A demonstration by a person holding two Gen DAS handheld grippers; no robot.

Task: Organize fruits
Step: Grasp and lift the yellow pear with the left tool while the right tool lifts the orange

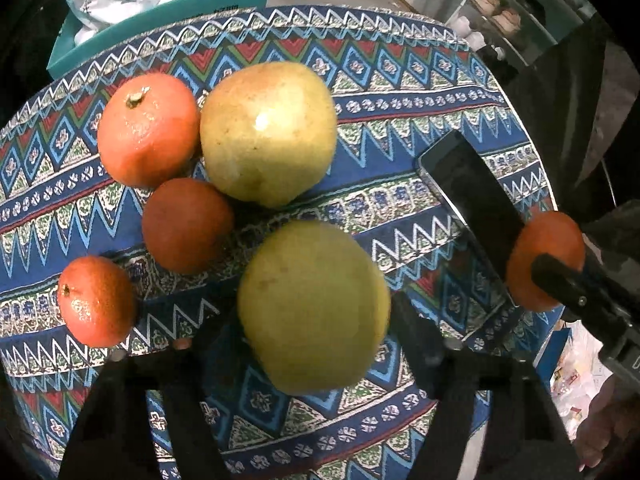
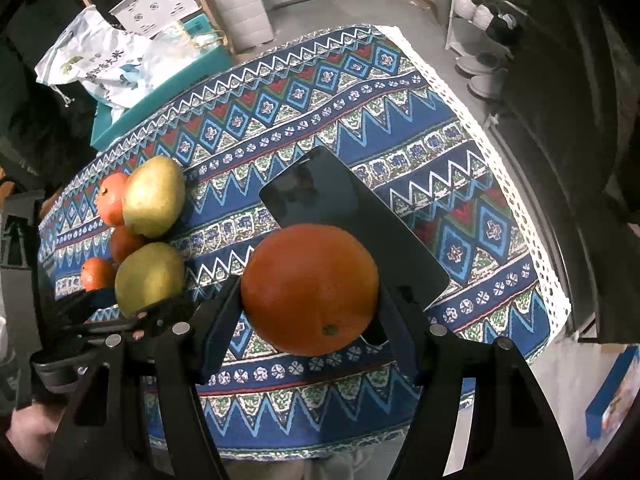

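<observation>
While oranges (image 1: pixel 148 130) crowd it, pear (image 1: pixel 314 306) sits mid-table (image 1: pixel 400 128).

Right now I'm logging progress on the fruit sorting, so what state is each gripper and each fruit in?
Left gripper: shut on the near pear.
Near pear: gripped between the left fingers.
Far pear: lying on the tablecloth, touching an orange.
Three oranges: lying loose beside the pears.
Right gripper: shut on the big orange.
Big orange: held above the dark board.
</observation>
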